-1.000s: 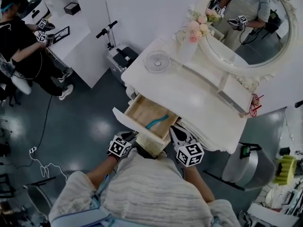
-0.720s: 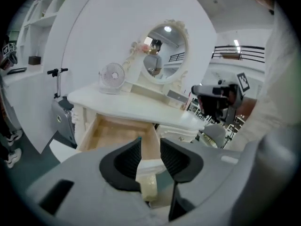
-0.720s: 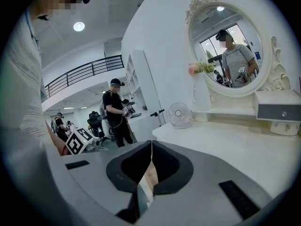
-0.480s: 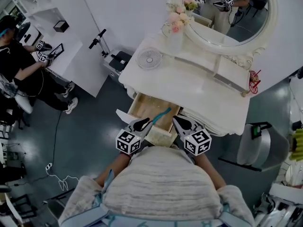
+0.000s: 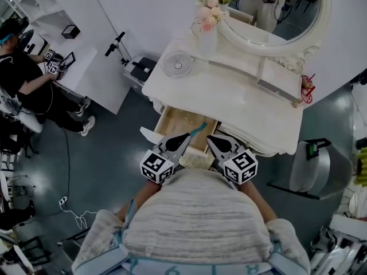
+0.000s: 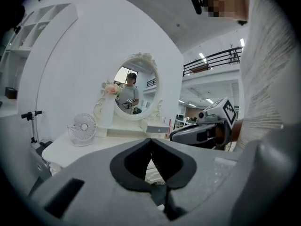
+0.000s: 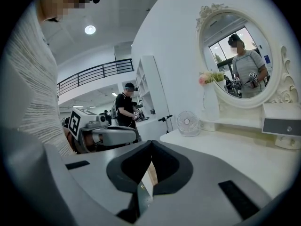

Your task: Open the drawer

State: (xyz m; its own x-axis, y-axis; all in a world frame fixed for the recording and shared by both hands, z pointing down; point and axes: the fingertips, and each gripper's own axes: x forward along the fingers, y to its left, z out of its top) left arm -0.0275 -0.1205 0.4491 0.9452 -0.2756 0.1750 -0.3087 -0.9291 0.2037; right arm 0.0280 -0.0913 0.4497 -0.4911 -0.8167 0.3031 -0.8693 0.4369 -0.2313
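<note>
wooden drawer (image 5: 175, 120) just ahead of left tool (image 5: 186, 137)

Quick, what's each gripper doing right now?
Left gripper: just closed, now shut, holding nothing.
Right gripper: shut, holding nothing.

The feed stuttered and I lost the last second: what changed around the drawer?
The left gripper rose from low beside the drawer front to above it, and its jaws have just closed, with nothing between them. The right gripper lifted slightly and is shut. The drawer stays pulled out, with the teal item inside.
</note>
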